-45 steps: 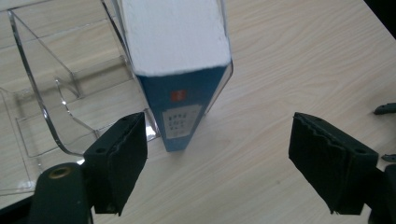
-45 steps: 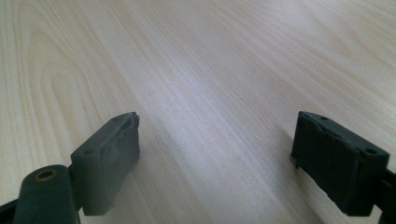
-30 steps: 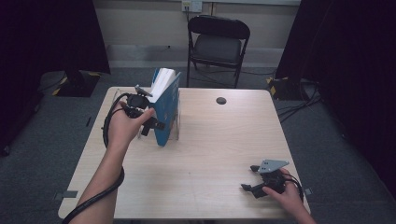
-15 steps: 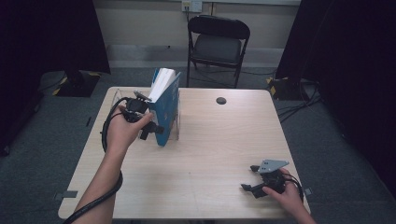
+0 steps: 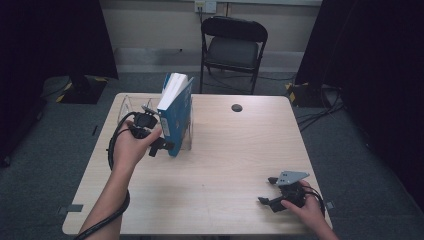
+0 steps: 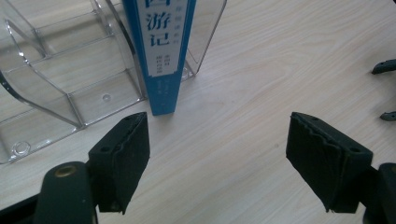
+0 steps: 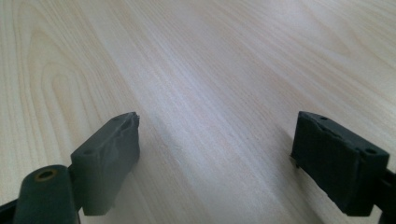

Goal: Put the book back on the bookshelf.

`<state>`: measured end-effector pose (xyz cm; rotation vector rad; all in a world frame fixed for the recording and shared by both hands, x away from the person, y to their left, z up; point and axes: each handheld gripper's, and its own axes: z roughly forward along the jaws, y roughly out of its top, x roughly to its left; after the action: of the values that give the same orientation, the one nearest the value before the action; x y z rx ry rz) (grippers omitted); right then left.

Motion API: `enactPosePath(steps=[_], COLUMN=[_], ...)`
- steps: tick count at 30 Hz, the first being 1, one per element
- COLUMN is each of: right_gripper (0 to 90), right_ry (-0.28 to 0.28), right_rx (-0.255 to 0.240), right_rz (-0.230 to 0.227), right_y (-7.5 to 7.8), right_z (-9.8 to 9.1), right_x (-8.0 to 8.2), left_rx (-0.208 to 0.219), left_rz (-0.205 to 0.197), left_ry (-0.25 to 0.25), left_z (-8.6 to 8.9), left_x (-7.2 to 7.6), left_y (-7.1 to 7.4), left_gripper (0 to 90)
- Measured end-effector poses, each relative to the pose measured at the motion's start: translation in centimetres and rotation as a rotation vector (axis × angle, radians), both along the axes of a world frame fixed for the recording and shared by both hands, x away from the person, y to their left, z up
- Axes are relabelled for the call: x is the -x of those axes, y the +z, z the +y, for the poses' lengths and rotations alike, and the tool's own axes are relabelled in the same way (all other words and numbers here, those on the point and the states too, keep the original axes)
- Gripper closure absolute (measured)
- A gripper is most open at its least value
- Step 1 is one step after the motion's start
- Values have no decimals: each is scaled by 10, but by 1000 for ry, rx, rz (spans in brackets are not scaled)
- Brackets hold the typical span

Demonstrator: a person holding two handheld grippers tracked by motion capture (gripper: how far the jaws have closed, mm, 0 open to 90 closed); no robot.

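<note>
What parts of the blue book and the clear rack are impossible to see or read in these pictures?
- Blue book: in the left gripper view the top edge cuts off the spine title's upper part.
- Clear rack: in that view its far compartments run off the left and top edges.
- High view: the book hides the rack's right wall, and the cover print is too small to read.
- Left hand-held gripper: the person's hand covers its body.

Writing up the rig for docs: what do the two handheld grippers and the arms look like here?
Both are black handheld units. The left gripper has two blocky black fingers with ridged rubber pads and a brass-coloured pivot; a black cable loops from it along the forearm. The right gripper has matching fingers and, in the high view, carries a grey three-cornered plate. Forearms bare, no sleeves visible.
</note>
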<state>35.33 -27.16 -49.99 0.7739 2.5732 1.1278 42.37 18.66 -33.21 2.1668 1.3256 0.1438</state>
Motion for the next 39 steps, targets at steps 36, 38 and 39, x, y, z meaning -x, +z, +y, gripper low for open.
enactPosePath(steps=[36,38,39], right_gripper=[145,144,144], right_ry=[4,4,4], right_rx=[2,2,2], right_rz=[0,0,0], right_y=[0,0,0], right_z=[0,0,0], right_x=[0,0,0], left_rx=[25,29,27], left_rz=[46,50,53], left_ry=[41,40,35], left_z=[27,27,28], left_x=[12,12,12], left_y=[-46,-48,-49], left_gripper=[220,220,220])
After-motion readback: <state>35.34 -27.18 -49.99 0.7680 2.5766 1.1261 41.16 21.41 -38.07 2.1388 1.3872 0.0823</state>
